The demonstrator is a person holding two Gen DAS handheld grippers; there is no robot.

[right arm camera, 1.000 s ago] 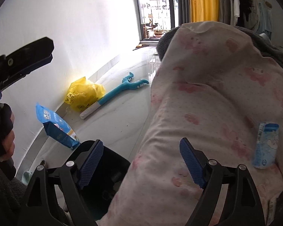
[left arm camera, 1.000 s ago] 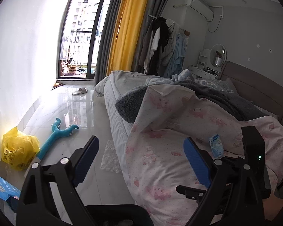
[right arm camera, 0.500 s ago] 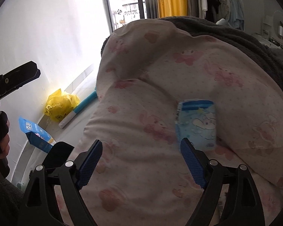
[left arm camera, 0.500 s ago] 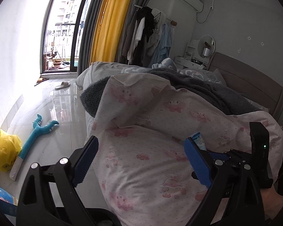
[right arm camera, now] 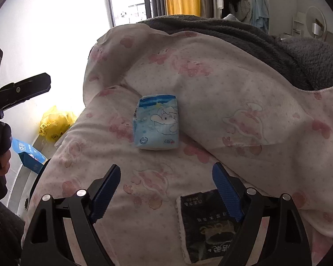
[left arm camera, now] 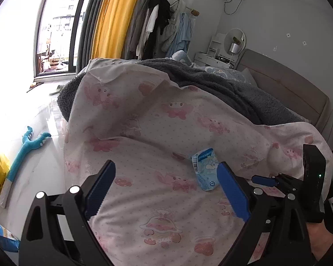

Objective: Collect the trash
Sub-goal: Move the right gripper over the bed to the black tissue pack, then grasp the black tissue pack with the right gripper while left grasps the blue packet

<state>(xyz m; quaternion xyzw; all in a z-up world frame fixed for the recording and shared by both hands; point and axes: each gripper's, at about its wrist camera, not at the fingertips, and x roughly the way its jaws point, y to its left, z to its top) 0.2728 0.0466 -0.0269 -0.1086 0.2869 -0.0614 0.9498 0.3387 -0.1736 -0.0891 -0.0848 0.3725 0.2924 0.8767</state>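
Lying flat on the pink-printed quilt [right arm camera: 244, 102] of the bed, the small blue packet [right arm camera: 157, 123] is your piece of trash: a soft, slightly crumpled plastic pack, pale blue with a darker blue band along its top edge, a white cartoon animal on its face and a barcode strip down its left side. It sits in a shallow fold of the quilt, toward the foot end of the bed, with the dark grey blanket [right arm camera: 288, 53] well beyond it. Your right tongs [right arm camera: 166, 188] hang spread wide just short of the packet, nothing between their blue pads. Your left tongs [left arm camera: 166, 188] are likewise released and empty, their right pad close beside the packet [left arm camera: 205, 169] in that view. A black label patch [right arm camera: 208, 223] on the quilt lies under the right tongs.
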